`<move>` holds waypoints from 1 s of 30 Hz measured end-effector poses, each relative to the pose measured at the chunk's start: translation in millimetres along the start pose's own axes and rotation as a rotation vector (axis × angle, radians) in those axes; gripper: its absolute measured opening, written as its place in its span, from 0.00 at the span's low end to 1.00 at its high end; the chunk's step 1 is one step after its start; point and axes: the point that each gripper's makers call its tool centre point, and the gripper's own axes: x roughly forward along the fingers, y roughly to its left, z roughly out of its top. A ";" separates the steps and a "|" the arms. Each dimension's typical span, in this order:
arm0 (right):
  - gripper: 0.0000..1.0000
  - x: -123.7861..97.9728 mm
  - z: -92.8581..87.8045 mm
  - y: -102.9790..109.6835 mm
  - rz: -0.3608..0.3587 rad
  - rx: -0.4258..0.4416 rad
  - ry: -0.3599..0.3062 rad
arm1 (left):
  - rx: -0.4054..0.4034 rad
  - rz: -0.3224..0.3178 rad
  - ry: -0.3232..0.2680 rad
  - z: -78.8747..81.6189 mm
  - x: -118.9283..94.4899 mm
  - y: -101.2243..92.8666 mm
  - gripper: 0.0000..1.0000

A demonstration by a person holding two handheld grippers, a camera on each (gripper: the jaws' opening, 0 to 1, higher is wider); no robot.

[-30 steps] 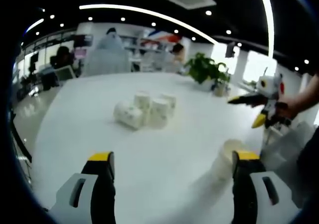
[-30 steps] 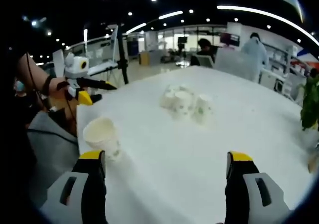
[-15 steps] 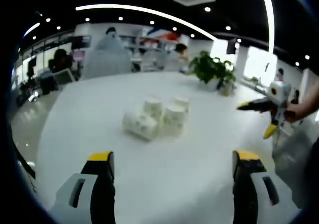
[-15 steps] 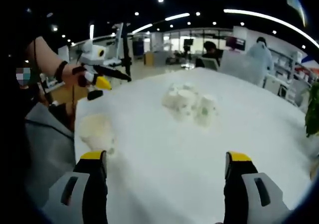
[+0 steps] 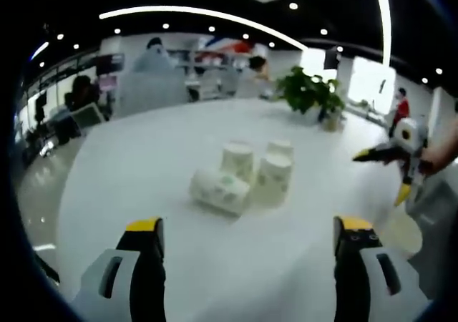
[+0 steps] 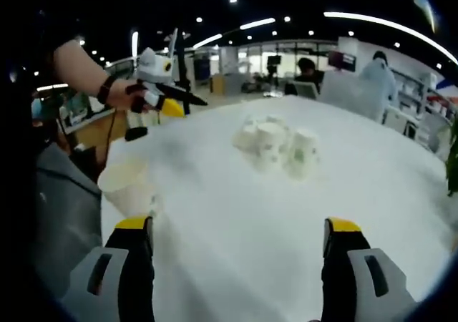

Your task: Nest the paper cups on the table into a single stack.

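Currently, both grippers, left gripper and right gripper, have jaws apart, holding nothing. A single upright white paper cup stands at the right view's 9 o'clock. Farther, at 12 o'clock, the cluster of white paper cups remains unstacked, one toppled. Stacking appears not started. The round white table sits in a bright open office.
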 end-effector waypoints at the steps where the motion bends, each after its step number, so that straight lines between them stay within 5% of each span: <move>1: 0.97 0.6 -2.1 1.0 0.004 0.003 0.005 | 0.005 -0.004 0.007 -0.2 2.8 1.4 0.97; 30: 0.97 -29.8 -35.9 -8.3 -0.061 0.138 0.032 | 0.114 -0.165 0.068 8.6 77.9 23.5 0.96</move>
